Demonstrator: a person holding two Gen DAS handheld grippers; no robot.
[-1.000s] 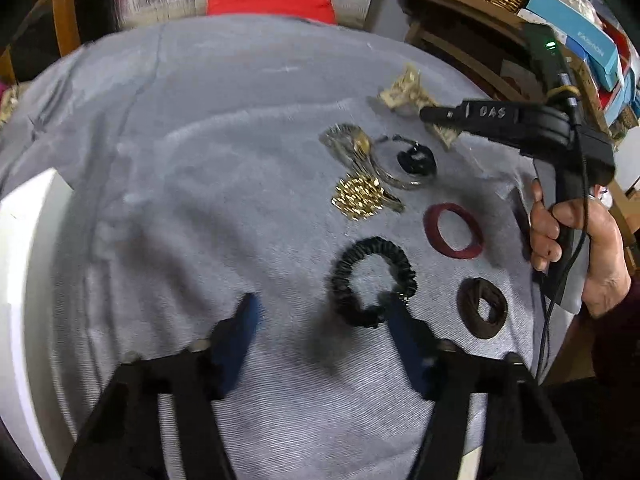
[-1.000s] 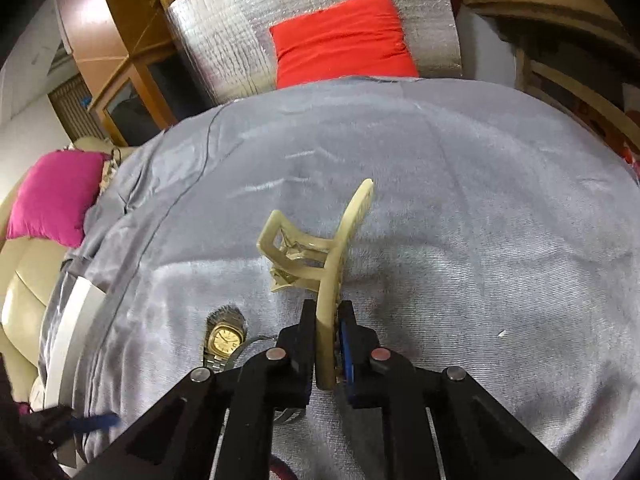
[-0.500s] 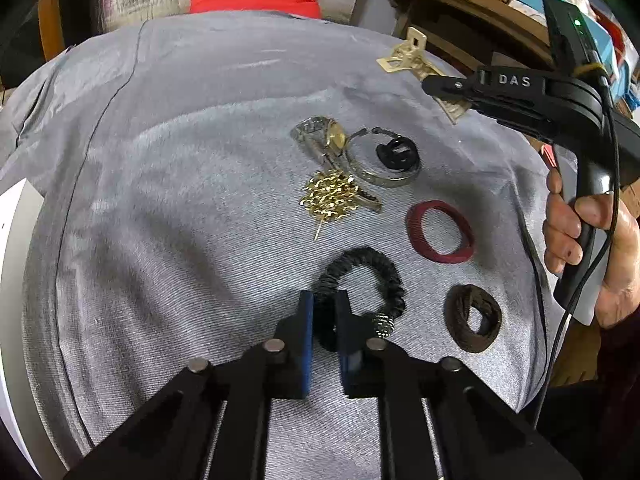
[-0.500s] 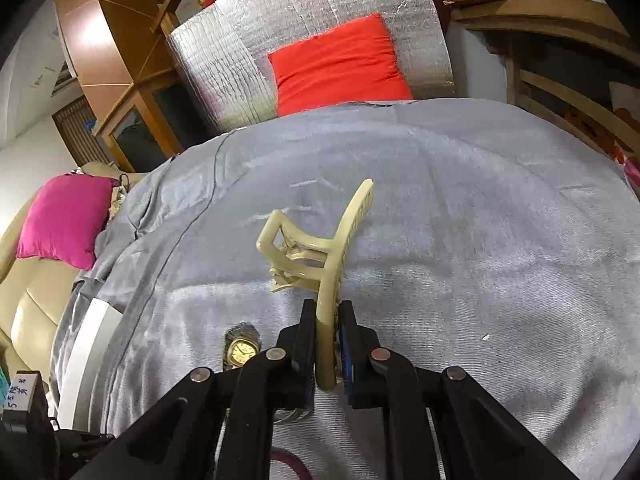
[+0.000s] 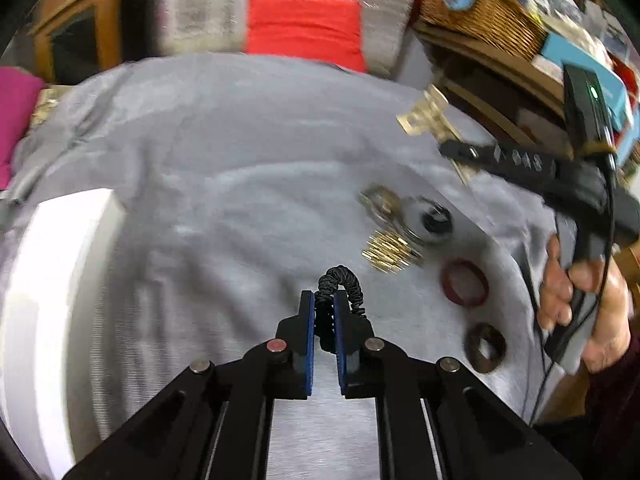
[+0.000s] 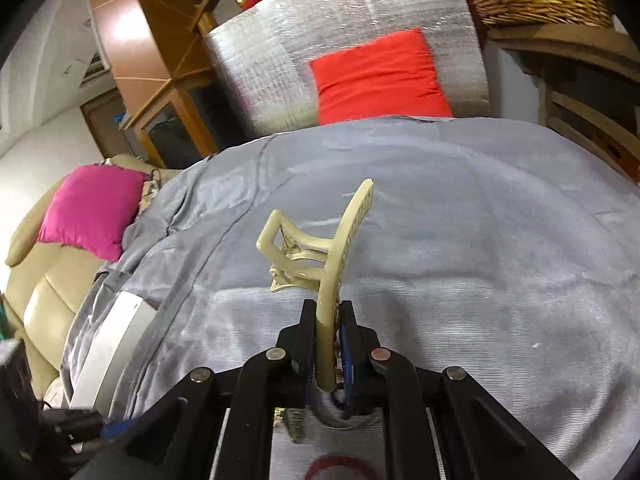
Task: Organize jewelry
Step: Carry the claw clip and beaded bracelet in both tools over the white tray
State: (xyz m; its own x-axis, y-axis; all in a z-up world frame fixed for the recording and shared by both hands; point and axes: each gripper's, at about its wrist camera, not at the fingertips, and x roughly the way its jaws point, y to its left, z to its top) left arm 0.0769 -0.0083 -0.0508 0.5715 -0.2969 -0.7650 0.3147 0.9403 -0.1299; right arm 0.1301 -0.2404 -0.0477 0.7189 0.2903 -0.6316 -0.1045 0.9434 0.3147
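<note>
My left gripper [image 5: 324, 300] is shut on a black scrunchie [image 5: 340, 284] and holds it above the grey cloth [image 5: 240, 200]. My right gripper [image 6: 326, 312] is shut on a cream hair claw clip [image 6: 316, 248], held upright above the cloth; the clip also shows in the left wrist view [image 5: 426, 114]. On the cloth lie a gold watch [image 5: 380, 200], a silver bangle with a black piece [image 5: 434, 220], a gold chain [image 5: 390, 250], a dark red ring [image 5: 464, 282] and a brown scrunchie [image 5: 485, 347].
A white box [image 5: 48, 300] sits at the cloth's left edge, also in the right wrist view [image 6: 112, 344]. A red cushion [image 6: 376, 76] and silver padding stand behind. A wicker basket [image 5: 480, 16] and wooden shelves are at the right. A pink cushion [image 6: 88, 208] lies left.
My left gripper closed on the black scrunchie and lifted it off the cloth, swinging left toward the white box. My right gripper has risen with the claw clip.
</note>
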